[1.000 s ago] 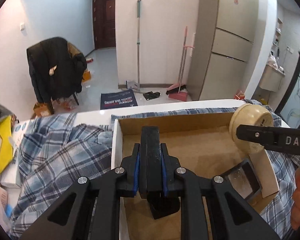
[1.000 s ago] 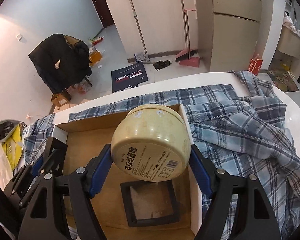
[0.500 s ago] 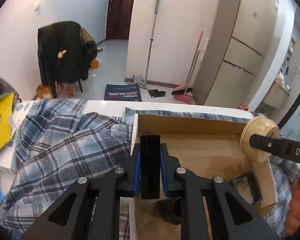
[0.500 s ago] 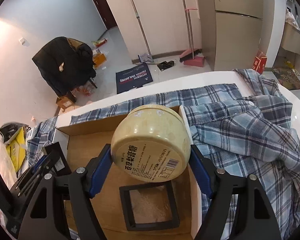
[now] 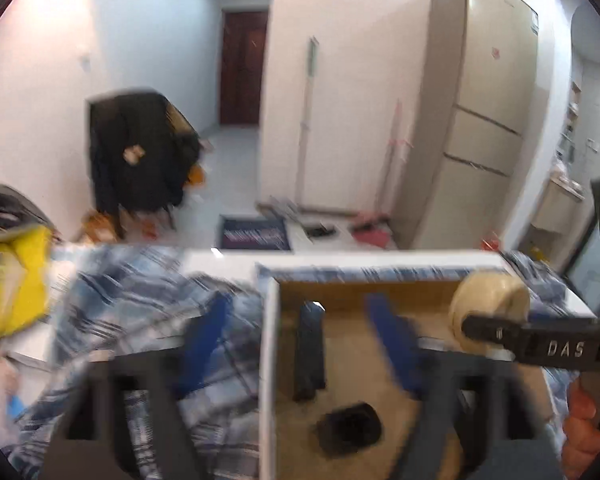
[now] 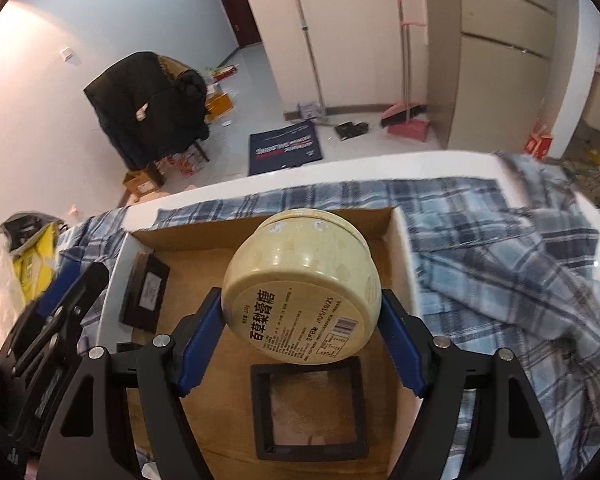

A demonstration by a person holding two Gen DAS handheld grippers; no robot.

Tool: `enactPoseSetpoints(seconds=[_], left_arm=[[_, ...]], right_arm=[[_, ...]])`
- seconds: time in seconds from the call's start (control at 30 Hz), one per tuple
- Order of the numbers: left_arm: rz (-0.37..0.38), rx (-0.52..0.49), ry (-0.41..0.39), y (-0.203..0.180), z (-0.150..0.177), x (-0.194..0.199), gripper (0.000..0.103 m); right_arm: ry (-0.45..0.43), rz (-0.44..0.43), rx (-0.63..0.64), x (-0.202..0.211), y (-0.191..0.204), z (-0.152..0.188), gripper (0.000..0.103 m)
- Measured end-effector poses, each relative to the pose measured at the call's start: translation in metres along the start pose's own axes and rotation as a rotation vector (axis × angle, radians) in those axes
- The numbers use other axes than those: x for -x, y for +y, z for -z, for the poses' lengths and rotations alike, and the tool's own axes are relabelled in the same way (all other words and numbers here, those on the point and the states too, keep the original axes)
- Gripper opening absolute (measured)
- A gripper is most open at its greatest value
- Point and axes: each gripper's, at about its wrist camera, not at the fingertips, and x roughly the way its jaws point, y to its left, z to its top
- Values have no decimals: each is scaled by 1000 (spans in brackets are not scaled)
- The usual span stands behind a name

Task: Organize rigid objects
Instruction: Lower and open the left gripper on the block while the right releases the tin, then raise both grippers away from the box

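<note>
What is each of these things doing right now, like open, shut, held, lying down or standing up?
left gripper: open, holding nothing.
right gripper: shut on the cream tin.
cream tin: held on its side above the box, label facing the camera.
flat black case: on edge in the box, against its left wall.
square black frame: lying flat on the box floor.
cardboard box: open-topped, on the plaid cloth.

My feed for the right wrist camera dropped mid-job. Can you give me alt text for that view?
The right hand-held gripper clamps a cream round tin, label side toward the camera, above an open cardboard box on a plaid cloth. In the box, a black square frame lies flat below the tin and a black slab leans on the left wall.
</note>
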Motion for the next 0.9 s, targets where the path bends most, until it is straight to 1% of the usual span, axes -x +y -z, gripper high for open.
enactPoseSetpoints(seconds=[0.03, 0.07, 0.13, 0.17, 0.23, 0.27, 0.3, 0.4, 0.43, 0.53, 0.57, 0.63, 0.7, 0.8, 0.9], left_arm=[[-15, -10, -37, -1, -1, 7, 85], [-15, -19, -71, -2, -2, 14, 85], [11, -21, -148, -3, -5, 29, 86], [19, -17, -167, -2, -5, 33, 87], [47, -9, -215, -1, -4, 42, 96], [52, -9, -230, -1, -4, 45, 100], [49, -11, -247, -1, -4, 47, 103], [31, -27, -275, -4, -6, 51, 103], [25, -33, -282, -5, -7, 53, 103], [18, -32, -306, -6, -11, 61, 103], [20, -25, -313, -5, -11, 63, 103], [26, -22, -321, -5, -15, 71, 103], [20, -27, -350, -5, -22, 83, 103], [20, -58, -401, -5, -40, 111, 103], [34, -89, -442, -5, -52, 147, 103]], right_arm=[[19, -21, -15, -4, -3, 0, 74], [31, -30, -25, -8, -5, 1, 74], [43, -37, -41, -13, -9, 2, 74], [40, -43, -45, -13, -10, 2, 74], [43, -38, -40, -12, -10, 3, 74], [43, -32, -34, -12, -8, 3, 74], [42, -28, -27, -12, -6, 3, 74], [16, -8, -26, -10, -4, 2, 74], [2, -3, -27, -8, -4, 2, 75], [-46, -19, -23, 3, -3, 0, 86], [-62, -16, -21, 8, -3, -1, 86], [-93, 21, -13, 23, -1, -4, 86], [-146, 33, 0, 45, 4, -6, 86], [-249, 45, 19, 90, 11, -4, 86], [-341, 73, 83, 136, 22, 9, 86]])
